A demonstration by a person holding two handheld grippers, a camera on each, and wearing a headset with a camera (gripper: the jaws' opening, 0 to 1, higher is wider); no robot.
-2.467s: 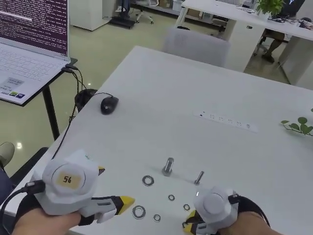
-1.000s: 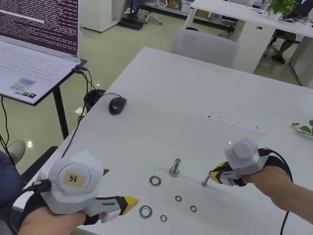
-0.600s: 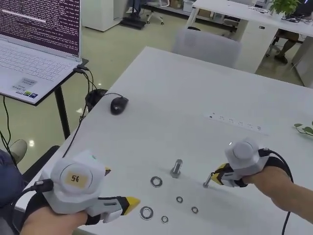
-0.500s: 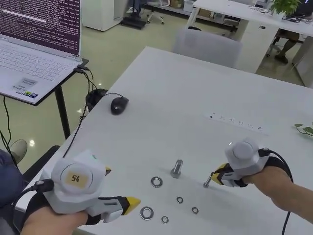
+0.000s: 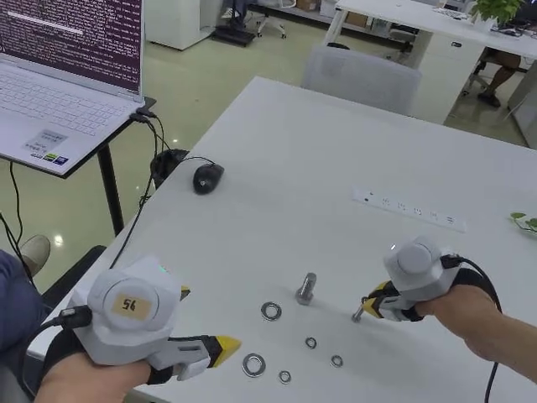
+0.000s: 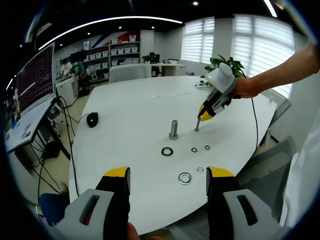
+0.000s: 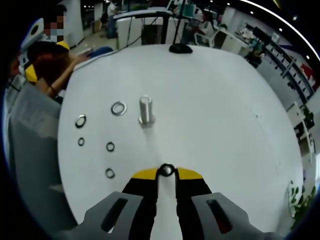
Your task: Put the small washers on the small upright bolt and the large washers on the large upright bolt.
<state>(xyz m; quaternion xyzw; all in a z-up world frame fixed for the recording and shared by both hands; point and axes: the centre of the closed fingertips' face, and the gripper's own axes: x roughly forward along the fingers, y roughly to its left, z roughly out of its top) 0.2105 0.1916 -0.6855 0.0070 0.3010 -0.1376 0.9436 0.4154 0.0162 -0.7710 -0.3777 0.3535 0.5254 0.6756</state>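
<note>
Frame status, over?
Left gripper open, empty, at the near edge. Right gripper shut on small washer, tips at small bolt. Five washers loose on table; nothing in the way.

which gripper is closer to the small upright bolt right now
Right. The right gripper has its tips at the top of the small upright bolt, holding a small washer. The left gripper hangs open near the table's front edge, beyond the loose washers.

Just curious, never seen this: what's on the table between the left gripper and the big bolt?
A large washer lies flat between the left gripper and the big bolt, apart from both; the left gripper view shows it.
</note>
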